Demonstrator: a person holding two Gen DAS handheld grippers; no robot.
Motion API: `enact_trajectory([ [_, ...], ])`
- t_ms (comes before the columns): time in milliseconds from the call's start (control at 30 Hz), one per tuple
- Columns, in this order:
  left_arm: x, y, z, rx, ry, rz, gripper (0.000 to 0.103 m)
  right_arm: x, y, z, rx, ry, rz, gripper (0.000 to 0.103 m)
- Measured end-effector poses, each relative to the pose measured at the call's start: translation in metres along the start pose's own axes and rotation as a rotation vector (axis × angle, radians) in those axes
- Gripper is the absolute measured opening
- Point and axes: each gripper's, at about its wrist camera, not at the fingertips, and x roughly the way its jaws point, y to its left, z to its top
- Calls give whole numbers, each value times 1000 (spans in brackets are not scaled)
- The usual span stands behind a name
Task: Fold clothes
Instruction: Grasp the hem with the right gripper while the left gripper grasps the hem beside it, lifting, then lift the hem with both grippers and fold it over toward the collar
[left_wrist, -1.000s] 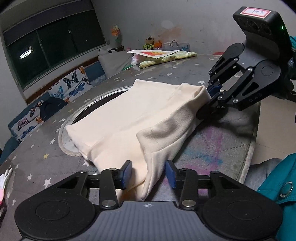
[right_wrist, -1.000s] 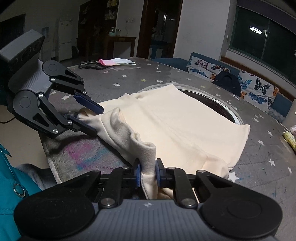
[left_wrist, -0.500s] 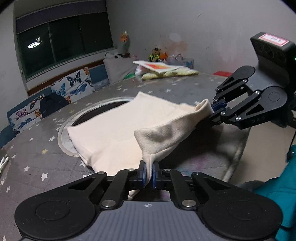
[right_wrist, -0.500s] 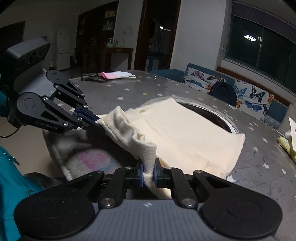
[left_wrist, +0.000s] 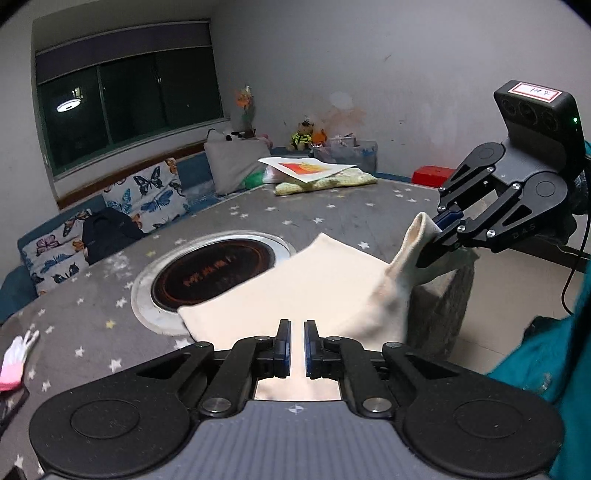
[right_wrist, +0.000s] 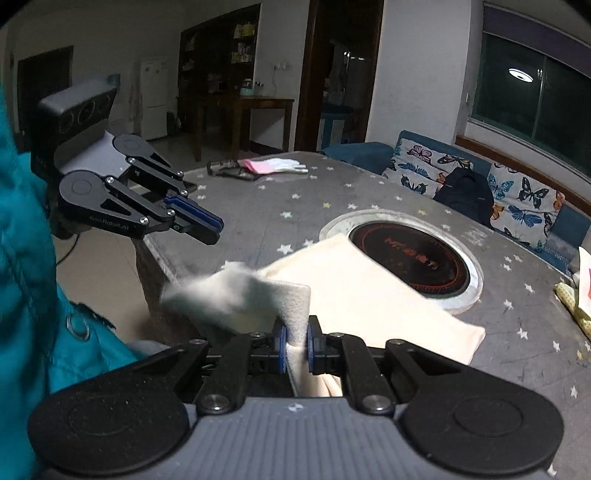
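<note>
A cream garment (left_wrist: 295, 295) lies partly on the grey star-print table (left_wrist: 351, 218), pulled toward the near edge. My right gripper (right_wrist: 295, 347) is shut on a raised corner of the garment (right_wrist: 351, 295); it also shows in the left wrist view (left_wrist: 434, 240), with cloth pinched in it. My left gripper (left_wrist: 297, 349) has its jaws nearly closed with nothing between them; in the right wrist view (right_wrist: 216, 230) it hangs above the cloth, apart from it. A loose blurred flap droops below it.
A round cooktop (left_wrist: 218, 275) is set into the table beyond the garment. A pink and white glove (left_wrist: 14, 358) lies at the left. Folded cloth and paper (left_wrist: 314, 175) sit at the far edge. A butterfly-print sofa (right_wrist: 498, 195) stands behind. The table edge (left_wrist: 443, 306) is near.
The garment slipped out of my left gripper, which rose clear. The cloth was dragged toward the near table edge, which uncovered the cooktop. My right gripper kept its hold.
</note>
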Motion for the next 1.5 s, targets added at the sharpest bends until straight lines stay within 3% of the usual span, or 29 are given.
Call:
enact_trajectory([
  [133,3,11,0,-66,35,-61,13,7,-9,5,5,-1,-23,9],
  [267,-1,-1,-8,-54,55,-101,51,11,-11,8,7,-4,-34,9],
  [333,-1,-11,-12,-46,62,-118,53,13,-14,9,10,-7,-38,9],
  [433,4,-24,-17,-47,74,-157,66,15,-15,13,12,-13,-45,9],
  [600,19,-40,-21,-36,98,-135,67,17,-19,17,23,-24,-60,9],
  [633,22,-42,-23,-21,108,-107,67,17,-19,17,26,-28,-61,9],
  [700,27,-48,-27,30,113,-58,55,16,-18,16,26,-35,-63,9],
  [767,29,-50,-31,51,138,-37,12,13,-17,13,23,-42,-60,9],
  [800,29,-48,-31,41,146,-37,9,12,-15,13,15,-44,-57,9],
  [967,0,-34,-16,42,68,-48,7,-1,-7,14,-29,-61,-39,9],
  [1067,2,-19,-2,46,43,-9,7,-1,-17,21,-29,-75,-54,9],
  [1200,29,7,14,49,36,50,7,19,-43,30,-11,-68,-72,9],
  [1500,127,63,27,-8,128,120,7,107,-113,45,29,-2,-119,9],
])
